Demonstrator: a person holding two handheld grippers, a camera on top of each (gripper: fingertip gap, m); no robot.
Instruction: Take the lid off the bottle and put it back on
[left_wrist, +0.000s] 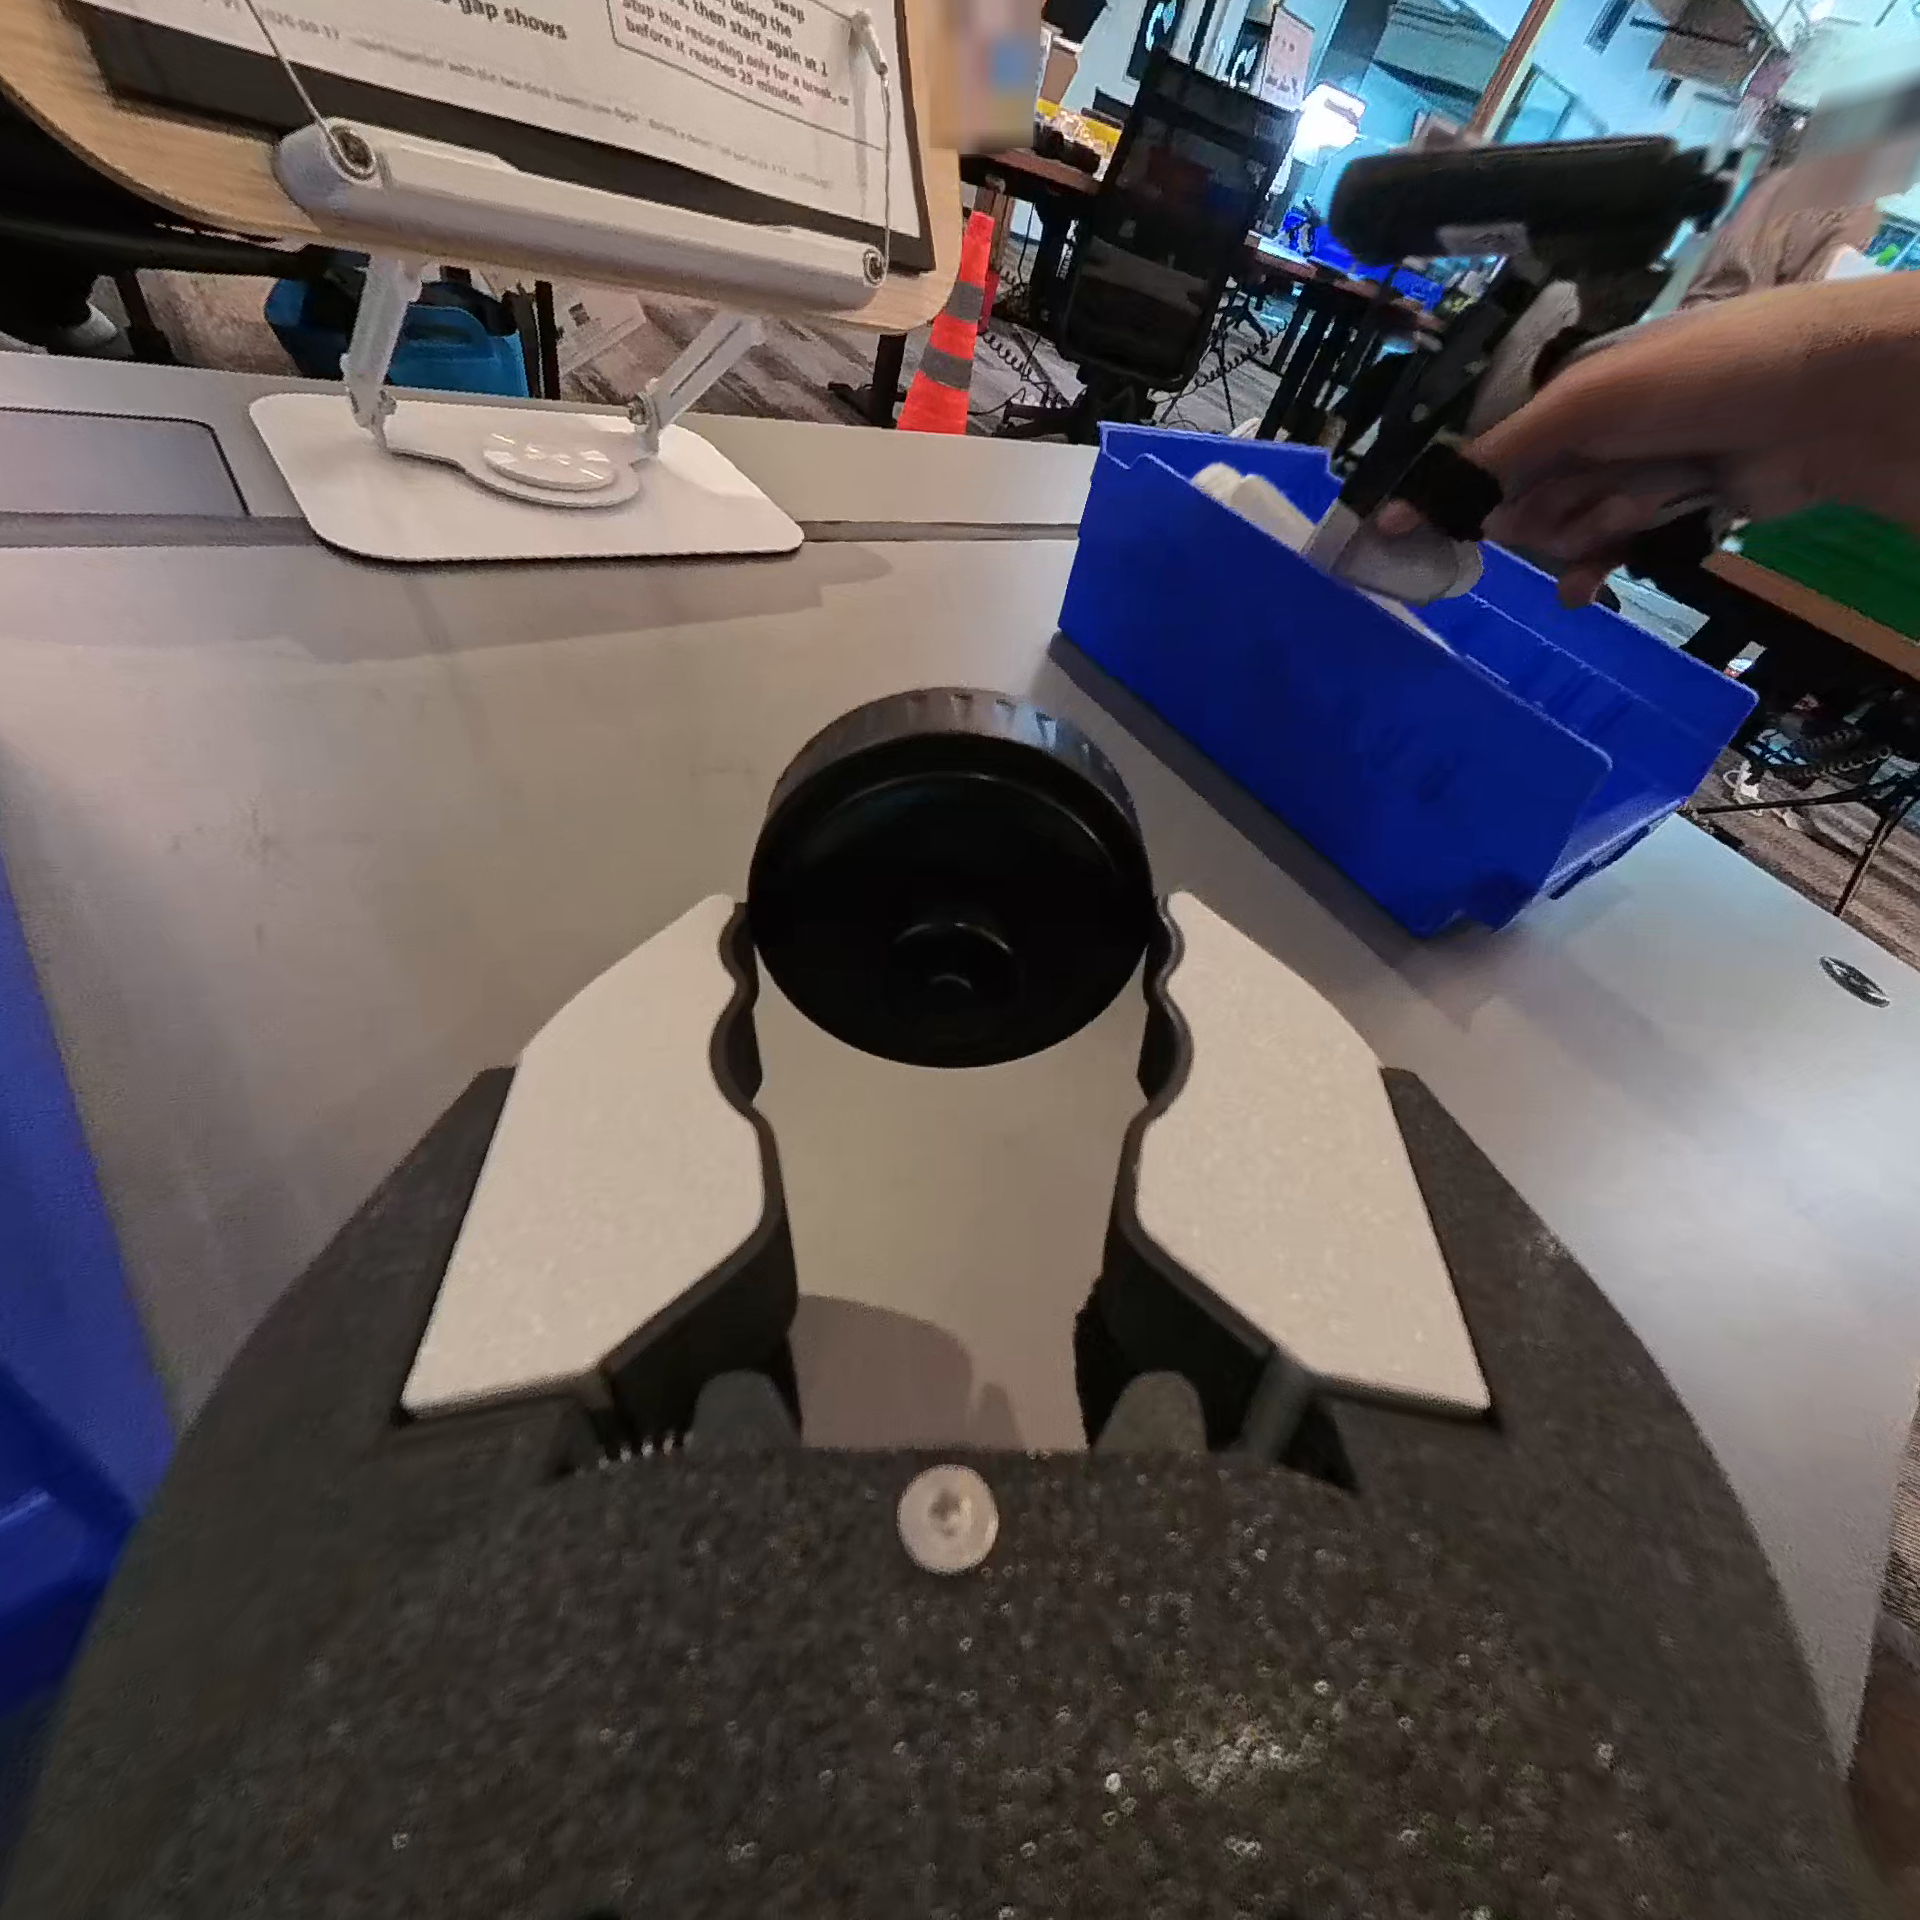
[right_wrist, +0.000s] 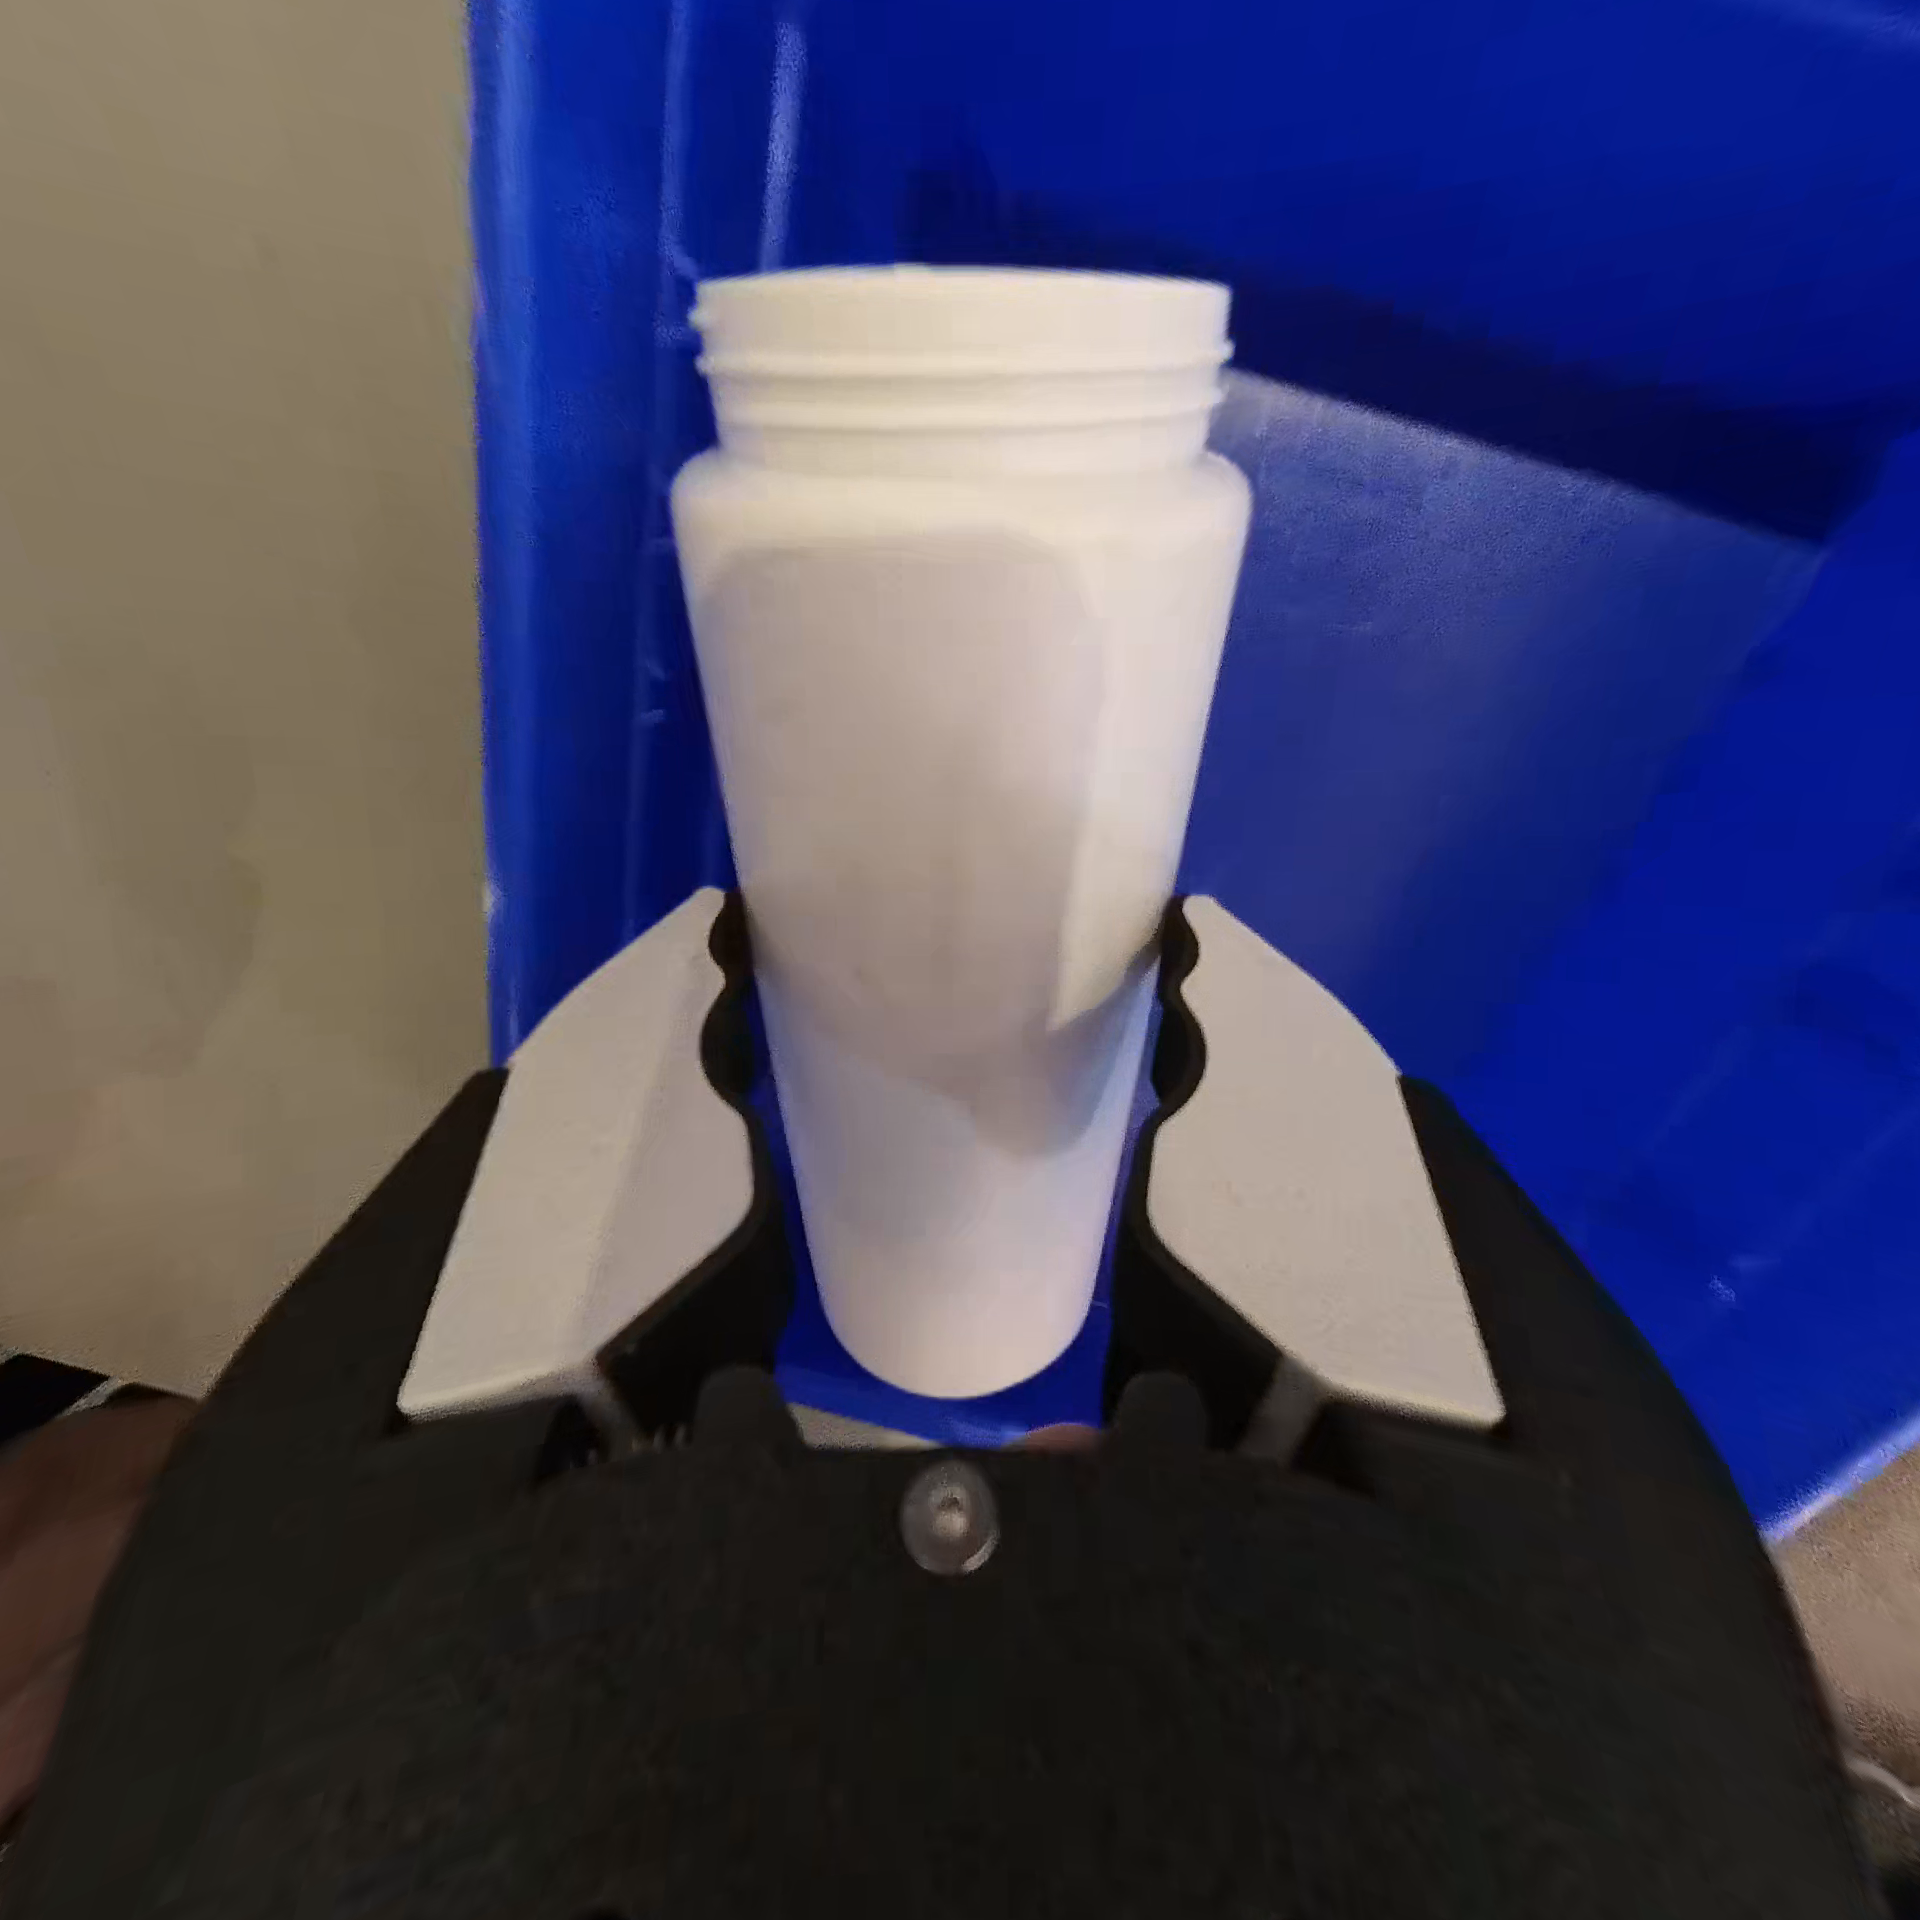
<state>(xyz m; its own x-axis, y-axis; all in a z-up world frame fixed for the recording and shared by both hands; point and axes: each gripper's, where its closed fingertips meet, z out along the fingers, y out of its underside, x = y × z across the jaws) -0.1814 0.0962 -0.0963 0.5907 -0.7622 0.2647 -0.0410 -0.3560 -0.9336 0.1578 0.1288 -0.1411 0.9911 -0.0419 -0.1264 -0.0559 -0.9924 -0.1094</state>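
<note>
My left gripper (left_wrist: 948, 935) is shut on a black round lid (left_wrist: 948, 883). Both fingertips press on its ribbed rim and hold it just above the grey table (left_wrist: 416, 831), one flat face turned towards the camera. My right gripper (right_wrist: 951, 935) is shut on a white bottle (right_wrist: 956, 675), gripped at its lower body. Its threaded neck is bare and points away from the camera. In the left wrist view, the right gripper (left_wrist: 1392, 551) holds the bottle (left_wrist: 1423, 571) over a blue bin (left_wrist: 1299, 707), with a hand behind it.
The blue bin (right_wrist: 1507, 623) fills the background behind the bottle. A white stand (left_wrist: 520, 468) carrying a board with a sheet stands at the table's far side. Another blue bin (left_wrist: 52, 1247) is at the left edge. An orange cone (left_wrist: 956, 332) and desks lie beyond the table.
</note>
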